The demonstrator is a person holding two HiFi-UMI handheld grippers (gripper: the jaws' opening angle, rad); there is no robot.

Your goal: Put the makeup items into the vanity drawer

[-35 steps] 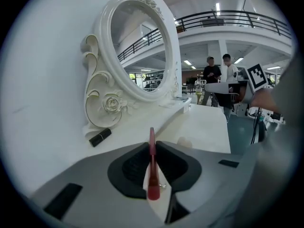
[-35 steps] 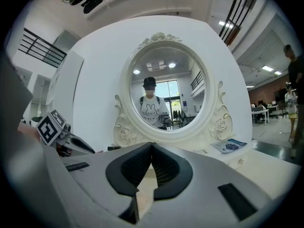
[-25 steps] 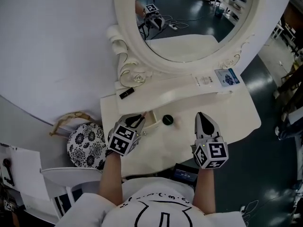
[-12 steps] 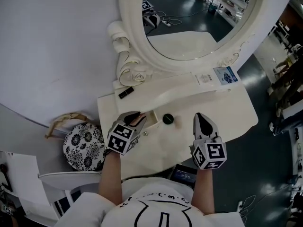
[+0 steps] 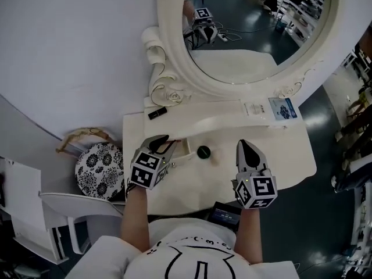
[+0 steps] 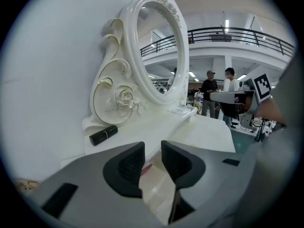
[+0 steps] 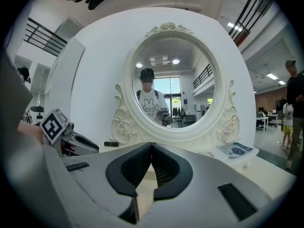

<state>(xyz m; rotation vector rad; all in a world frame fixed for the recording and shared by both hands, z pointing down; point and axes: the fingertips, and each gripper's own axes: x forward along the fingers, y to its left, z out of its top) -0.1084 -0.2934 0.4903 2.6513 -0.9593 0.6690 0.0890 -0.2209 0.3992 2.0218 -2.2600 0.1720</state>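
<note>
White vanity tabletop [image 5: 273, 156], head view: the left hand-held gripper [image 5: 167, 142] sits over the small open drawer [image 5: 185, 148] at near left. The right hand-held gripper [image 5: 246, 145] hangs well apart at right. A round black pot [image 5: 203, 151] stands just right of the drawer. A black lipstick [image 5: 157, 113] lies on the far-left ledge under the mirror [image 5: 256, 39], long axis approx. left-right, right end a bit farther.

Left gripper view: the jaws have just been opening and stand released, pads touching nothing. Thru the gap shows the drawer wall w/ a red sliver [image 6: 146, 169] lower down, too small to name. Prob. an item has just been let go there, so pot and lipstick are left to do. The lipstick [image 6: 103, 135] lies flat; cap end unclear.

Right gripper view: jaws clenched tip to tip, nothing btwn them.
</note>
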